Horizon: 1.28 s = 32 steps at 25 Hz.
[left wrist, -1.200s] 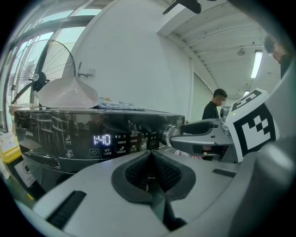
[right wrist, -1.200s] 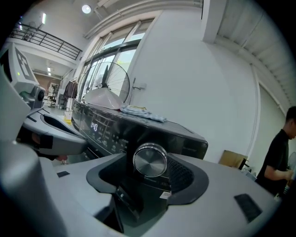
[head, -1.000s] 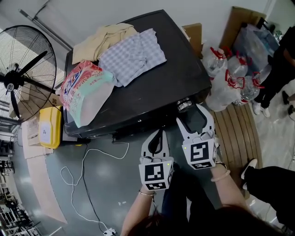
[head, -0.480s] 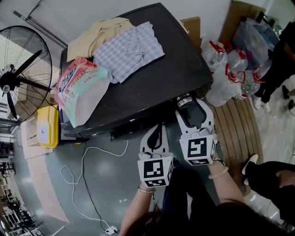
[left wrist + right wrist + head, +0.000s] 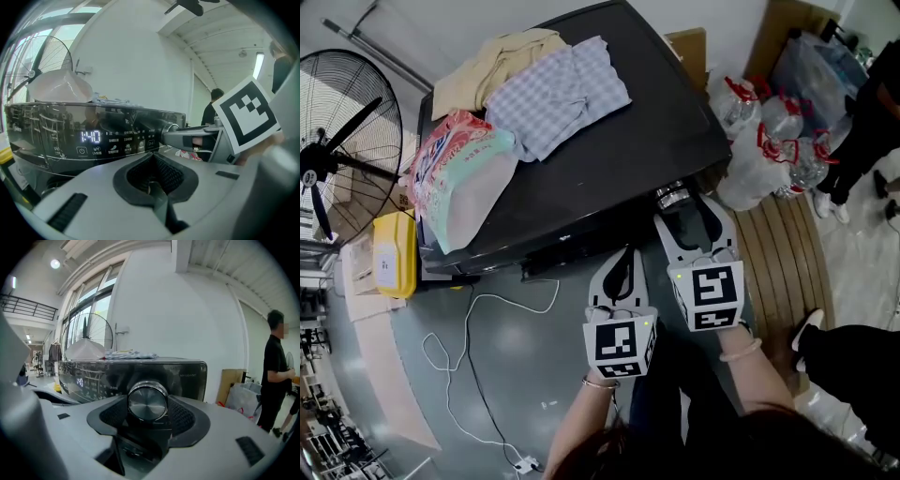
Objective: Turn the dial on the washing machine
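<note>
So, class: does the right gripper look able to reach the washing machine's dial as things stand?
Probably yes: the right gripper faces the dial with jaws apart and nothing between them; the left gripper sits shut, beside it.

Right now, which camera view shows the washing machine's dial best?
The right gripper view: the dial sits face-on, large and central. The head view shows it small, from above; the left gripper view catches only its side.
</note>
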Each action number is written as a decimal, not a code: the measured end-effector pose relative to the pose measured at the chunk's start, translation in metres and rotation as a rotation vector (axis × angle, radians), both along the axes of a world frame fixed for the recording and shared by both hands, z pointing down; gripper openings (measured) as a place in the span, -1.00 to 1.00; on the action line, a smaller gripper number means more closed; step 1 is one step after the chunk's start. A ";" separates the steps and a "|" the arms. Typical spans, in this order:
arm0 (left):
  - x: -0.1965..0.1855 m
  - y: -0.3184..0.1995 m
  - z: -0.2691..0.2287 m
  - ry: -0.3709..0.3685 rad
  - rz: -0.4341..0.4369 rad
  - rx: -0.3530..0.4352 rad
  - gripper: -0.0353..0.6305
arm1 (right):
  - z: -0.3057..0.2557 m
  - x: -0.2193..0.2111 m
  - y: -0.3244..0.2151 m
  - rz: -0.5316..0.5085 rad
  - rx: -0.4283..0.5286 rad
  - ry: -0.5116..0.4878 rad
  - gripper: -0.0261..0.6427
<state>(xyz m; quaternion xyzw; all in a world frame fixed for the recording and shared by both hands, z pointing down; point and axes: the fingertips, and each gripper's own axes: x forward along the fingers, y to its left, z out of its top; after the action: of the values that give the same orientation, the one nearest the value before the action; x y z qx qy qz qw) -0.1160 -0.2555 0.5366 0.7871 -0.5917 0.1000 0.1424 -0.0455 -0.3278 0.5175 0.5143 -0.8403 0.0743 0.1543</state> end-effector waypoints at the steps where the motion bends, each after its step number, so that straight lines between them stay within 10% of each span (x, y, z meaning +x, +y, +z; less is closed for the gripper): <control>1: 0.001 0.000 0.000 0.001 0.001 0.000 -0.85 | 0.001 0.001 0.000 0.004 -0.007 -0.015 -0.05; 20: 0.019 0.005 0.000 -0.001 0.035 -0.007 -0.85 | 0.003 -0.004 -0.001 -0.076 0.079 0.206 0.01; 32: 0.017 0.004 0.002 -0.001 0.019 -0.006 -0.85 | 0.003 -0.002 -0.001 -0.029 0.000 0.045 -0.04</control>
<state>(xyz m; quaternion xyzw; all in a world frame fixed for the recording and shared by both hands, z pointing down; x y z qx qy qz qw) -0.0992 -0.2515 0.5381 0.7923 -0.5839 0.1034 0.1436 -0.0476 -0.3291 0.5206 0.5036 -0.8439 0.0605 0.1745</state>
